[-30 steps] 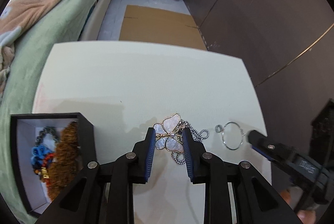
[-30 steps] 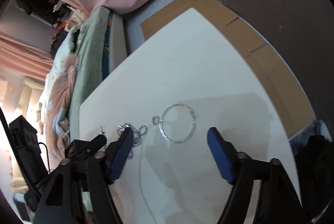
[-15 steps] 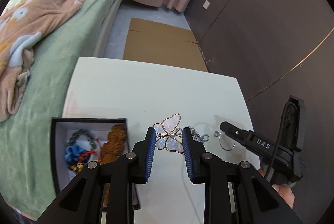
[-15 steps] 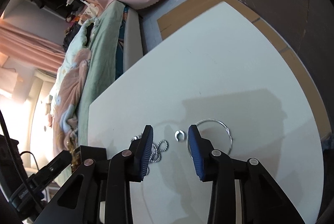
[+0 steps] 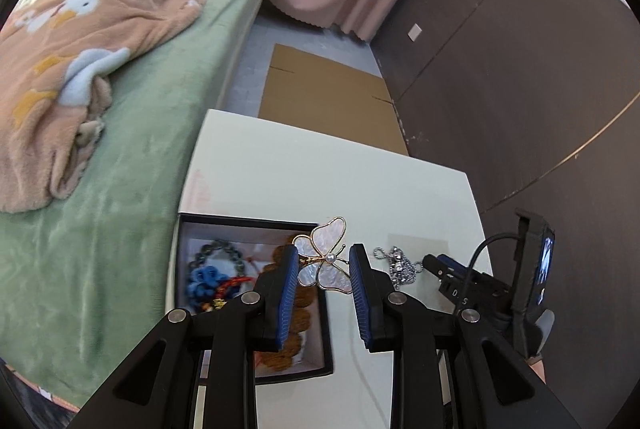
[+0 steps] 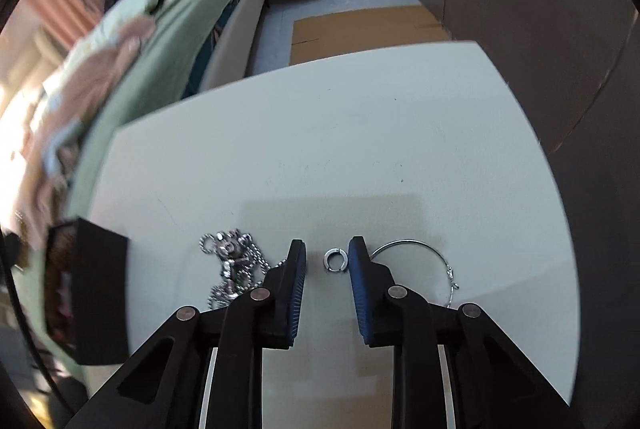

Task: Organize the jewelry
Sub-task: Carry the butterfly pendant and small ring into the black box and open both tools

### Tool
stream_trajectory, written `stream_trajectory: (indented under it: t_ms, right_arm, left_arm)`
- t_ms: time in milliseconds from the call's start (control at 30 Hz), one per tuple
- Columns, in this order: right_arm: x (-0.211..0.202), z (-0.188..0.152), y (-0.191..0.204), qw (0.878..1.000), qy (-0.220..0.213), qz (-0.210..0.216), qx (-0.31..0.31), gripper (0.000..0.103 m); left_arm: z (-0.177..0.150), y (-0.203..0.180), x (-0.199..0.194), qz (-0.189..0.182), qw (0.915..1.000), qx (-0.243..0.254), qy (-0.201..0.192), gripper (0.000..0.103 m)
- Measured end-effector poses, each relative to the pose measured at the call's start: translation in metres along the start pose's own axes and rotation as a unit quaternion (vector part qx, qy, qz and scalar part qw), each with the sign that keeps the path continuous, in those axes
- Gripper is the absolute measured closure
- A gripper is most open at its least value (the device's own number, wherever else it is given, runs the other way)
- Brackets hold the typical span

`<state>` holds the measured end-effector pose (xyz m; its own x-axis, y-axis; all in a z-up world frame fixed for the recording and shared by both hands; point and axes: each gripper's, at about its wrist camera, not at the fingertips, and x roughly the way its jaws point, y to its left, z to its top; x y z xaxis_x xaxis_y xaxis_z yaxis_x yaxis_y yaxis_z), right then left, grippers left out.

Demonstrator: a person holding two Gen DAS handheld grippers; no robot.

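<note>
- The left gripper (image 5: 323,261) pinches a butterfly brooch (image 5: 325,258) between its blue pads, jaws narrowed onto the wings, holding it clear of the table (image 5: 304,181) above the right edge of the box (image 5: 182,229).
- The black box sits open at the table's left edge, already holding a dark bead bracelet (image 5: 218,249), a blue piece (image 5: 204,279) and brown beads (image 5: 298,313).
- The right gripper (image 6: 327,259) points down at the table, its jaws closing around a small silver ring (image 6: 332,260); the pads flank the ring without pressing it.
- A large wire hoop (image 6: 420,263) lies just right of that gripper, partly hidden by its finger.
- A silver ball chain (image 6: 232,263) lies bunched between box and ring.
</note>
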<state>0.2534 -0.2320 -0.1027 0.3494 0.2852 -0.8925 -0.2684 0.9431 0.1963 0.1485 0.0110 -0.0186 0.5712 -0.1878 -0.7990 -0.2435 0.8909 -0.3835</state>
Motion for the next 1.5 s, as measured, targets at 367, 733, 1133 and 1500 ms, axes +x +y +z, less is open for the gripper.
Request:
stream_trajectory:
  t_ms: [367, 733, 1133, 1500]
  right_arm:
    - [-0.01, -0.005, 0.005, 0.999, -0.007, -0.03, 0.007, 0.089]
    - [-0.076, -0.006, 0.026, 0.984, -0.095, 0.144, 0.041, 0.089]
    - [-0.092, -0.019, 0.102, 0.951, -0.118, 0.287, -0.018, 0.089]
    - [-0.08, -0.027, 0.14, 0.955, -0.077, 0.281, -0.053, 0.036]
  left_arm:
    - [0.0, 0.019, -0.018, 0.007, 0.9997, -0.003, -0.023, 0.076]
    - [-0.005, 0.044, -0.033, -0.019, 0.9981, -0.037, -0.046, 0.029]
    - [-0.009, 0.073, -0.064, -0.012, 0.9957, -0.056, -0.074, 0.029]
    - [-0.011, 0.079, -0.086, -0.005, 0.9935, -0.054, -0.1, 0.029]
